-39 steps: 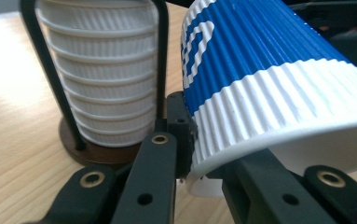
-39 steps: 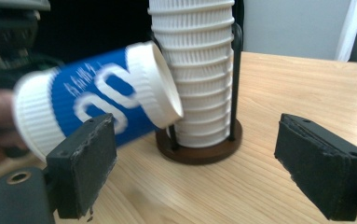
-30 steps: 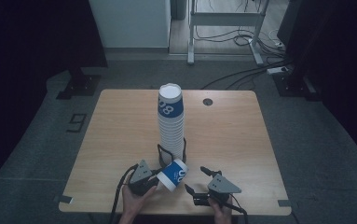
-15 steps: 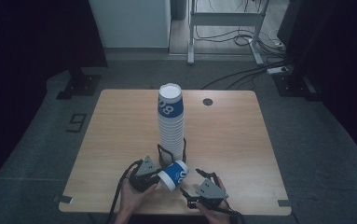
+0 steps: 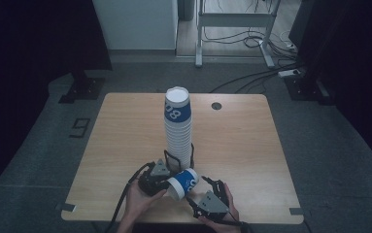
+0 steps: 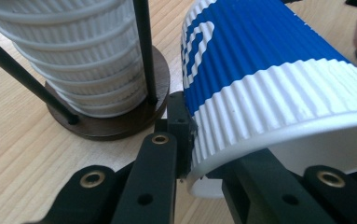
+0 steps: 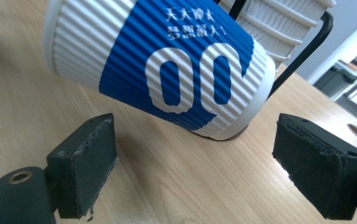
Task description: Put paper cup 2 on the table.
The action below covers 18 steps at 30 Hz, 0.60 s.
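The left gripper [image 5: 166, 180] has its fingers [image 6: 178, 126] closed on the rim of a blue and white ribbed paper cup [image 5: 183, 183], one finger outside the wall and the other inside the mouth, so the cup lies tilted on its side, clear of the table [image 5: 125, 131], with its open end toward the person. The right gripper [image 5: 211, 190] has its fingers [image 7: 85, 163] spread wide and empty, one pad to each side below the cup's body, touching nothing. The cup hangs just in front of a tall stack of cups [image 5: 177, 127], which stands upright in a black wire holder on a dark round base [image 6: 115, 119]. Beyond the stack, a small round hole [image 5: 216, 106] sits near the table's far edge.
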Motion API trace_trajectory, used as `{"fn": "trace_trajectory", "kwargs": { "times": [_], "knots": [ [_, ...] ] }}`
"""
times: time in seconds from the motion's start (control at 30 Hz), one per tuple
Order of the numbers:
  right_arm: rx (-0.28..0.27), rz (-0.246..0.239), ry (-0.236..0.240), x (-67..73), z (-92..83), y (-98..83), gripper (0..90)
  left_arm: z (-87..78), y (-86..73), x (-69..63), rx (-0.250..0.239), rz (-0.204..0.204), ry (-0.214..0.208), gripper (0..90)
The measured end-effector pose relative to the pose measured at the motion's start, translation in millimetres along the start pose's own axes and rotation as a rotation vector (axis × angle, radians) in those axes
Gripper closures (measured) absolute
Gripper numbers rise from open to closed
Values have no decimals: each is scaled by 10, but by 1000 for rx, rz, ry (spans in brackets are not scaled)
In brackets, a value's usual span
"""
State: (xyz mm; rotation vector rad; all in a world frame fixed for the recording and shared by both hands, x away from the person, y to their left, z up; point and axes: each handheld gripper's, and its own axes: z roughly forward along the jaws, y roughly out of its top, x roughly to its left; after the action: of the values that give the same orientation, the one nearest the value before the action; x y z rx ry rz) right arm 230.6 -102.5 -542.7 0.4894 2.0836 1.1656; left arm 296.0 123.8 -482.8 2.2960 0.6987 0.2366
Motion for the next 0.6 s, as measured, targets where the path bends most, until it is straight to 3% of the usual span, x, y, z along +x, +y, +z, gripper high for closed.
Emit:
{"fn": "trace_trajectory", "kwargs": {
  "times": [0.03,0.27,0.4,0.6],
  "knots": [
    [6,-4,12,-7,2,7,133,-7,24,-1,12,1,0,849],
    [5,-89,-29,20,-14,59,129,-11,137,-33,69,21,-7,850],
    [-10,-178,-57,67,-25,93,125,22,161,-46,91,23,-22,850],
    [-31,-250,-45,113,4,142,64,58,206,-61,121,25,-40,851]
  ]
}}
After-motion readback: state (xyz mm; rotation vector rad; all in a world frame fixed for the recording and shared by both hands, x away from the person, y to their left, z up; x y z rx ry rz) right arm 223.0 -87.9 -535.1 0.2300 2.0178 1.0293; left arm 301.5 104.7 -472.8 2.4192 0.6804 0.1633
